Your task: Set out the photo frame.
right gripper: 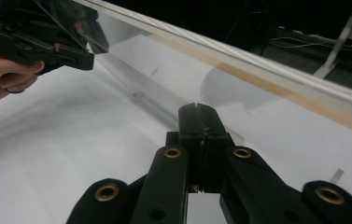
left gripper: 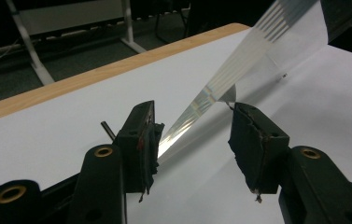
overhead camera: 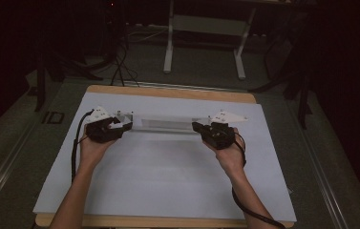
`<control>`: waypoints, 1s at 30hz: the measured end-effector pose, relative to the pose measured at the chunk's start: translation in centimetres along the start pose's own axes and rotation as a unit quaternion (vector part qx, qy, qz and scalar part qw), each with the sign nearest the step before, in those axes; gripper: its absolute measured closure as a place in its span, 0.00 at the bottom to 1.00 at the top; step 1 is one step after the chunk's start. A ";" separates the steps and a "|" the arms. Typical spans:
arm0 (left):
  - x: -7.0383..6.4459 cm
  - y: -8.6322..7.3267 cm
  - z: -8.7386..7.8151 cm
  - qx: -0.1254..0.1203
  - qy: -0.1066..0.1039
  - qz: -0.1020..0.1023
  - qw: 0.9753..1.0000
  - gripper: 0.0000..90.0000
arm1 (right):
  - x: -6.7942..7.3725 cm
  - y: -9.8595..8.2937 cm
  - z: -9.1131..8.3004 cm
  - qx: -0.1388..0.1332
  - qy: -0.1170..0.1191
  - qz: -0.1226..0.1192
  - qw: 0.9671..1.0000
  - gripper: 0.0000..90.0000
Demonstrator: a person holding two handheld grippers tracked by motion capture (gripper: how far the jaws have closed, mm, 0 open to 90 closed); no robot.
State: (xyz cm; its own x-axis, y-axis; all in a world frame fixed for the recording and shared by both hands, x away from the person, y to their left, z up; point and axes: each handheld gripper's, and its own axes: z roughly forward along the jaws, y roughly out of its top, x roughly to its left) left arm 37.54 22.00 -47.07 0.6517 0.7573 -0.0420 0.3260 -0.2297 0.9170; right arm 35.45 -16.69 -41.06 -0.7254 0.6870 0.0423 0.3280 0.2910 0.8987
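Clear film strip (overhead camera: 165, 125) stretched between two tools above the counter (overhead camera: 168, 181)
Right tool (right gripper: 197, 108) clamped on one end; left tool (left gripper: 194, 135) gapes around the other: close it squarely, keeping the strip taut

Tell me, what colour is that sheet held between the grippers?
Clear, see-through plastic sheet; best in the left gripper view.

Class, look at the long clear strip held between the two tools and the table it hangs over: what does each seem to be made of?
Clear strip: probably thin glossy plastic film, since the table shows through it and it catches bright glints. Table: wood-look top, pale grain at its edge, under a matte white sheet, perhaps paper.
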 end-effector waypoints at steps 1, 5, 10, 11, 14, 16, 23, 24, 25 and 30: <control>0.1 0.1 0.0 0.001 -0.001 -0.004 1.000 0.57 | -0.2 -0.1 -0.1 0.000 -0.004 -0.001 1.000 1.00; 0.2 0.2 0.1 0.000 -0.002 -0.009 1.000 0.57 | -0.4 -0.6 -0.4 0.006 -0.039 -0.030 0.999 0.95; 0.3 0.1 0.1 -0.001 -0.004 -0.013 1.000 0.57 | -1.3 -1.2 -0.9 0.009 -0.046 -0.029 0.998 0.94; 0.3 0.2 0.2 -0.001 -0.004 -0.015 1.000 0.57 | -1.9 -1.6 -1.1 0.010 -0.050 -0.025 0.998 0.94; 0.3 0.2 0.2 -0.001 -0.003 -0.017 1.000 0.57 | -2.9 -2.3 -1.4 0.015 -0.057 -0.020 0.998 0.92; 0.4 0.3 0.2 0.002 -0.004 -0.018 1.000 0.57 | -3.2 -2.6 -1.5 0.016 -0.061 -0.018 0.998 0.90; 0.6 0.8 0.5 0.008 0.002 -0.028 1.000 0.57 | -5.8 -4.4 -2.4 0.031 -0.083 0.013 0.996 0.75; 0.6 0.8 0.5 0.008 0.002 -0.028 1.000 0.57 | -5.8 -4.4 -2.4 0.031 -0.083 0.013 0.996 0.75; 0.7 1.0 0.5 0.010 0.004 -0.029 1.000 0.57 | -6.3 -4.6 -2.4 0.034 -0.087 0.018 0.995 0.71; 0.8 1.1 0.7 0.006 0.009 -0.031 0.999 0.58 | -7.0 -4.7 -2.0 0.041 -0.088 0.012 0.995 0.66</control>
State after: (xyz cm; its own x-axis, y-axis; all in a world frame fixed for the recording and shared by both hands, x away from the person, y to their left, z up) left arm 38.88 21.94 -46.39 0.6177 0.7811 -0.0916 0.3742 -0.1895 0.9078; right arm 37.81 -24.22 -44.70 -0.6014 0.7987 -0.0198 0.3979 0.3210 0.8595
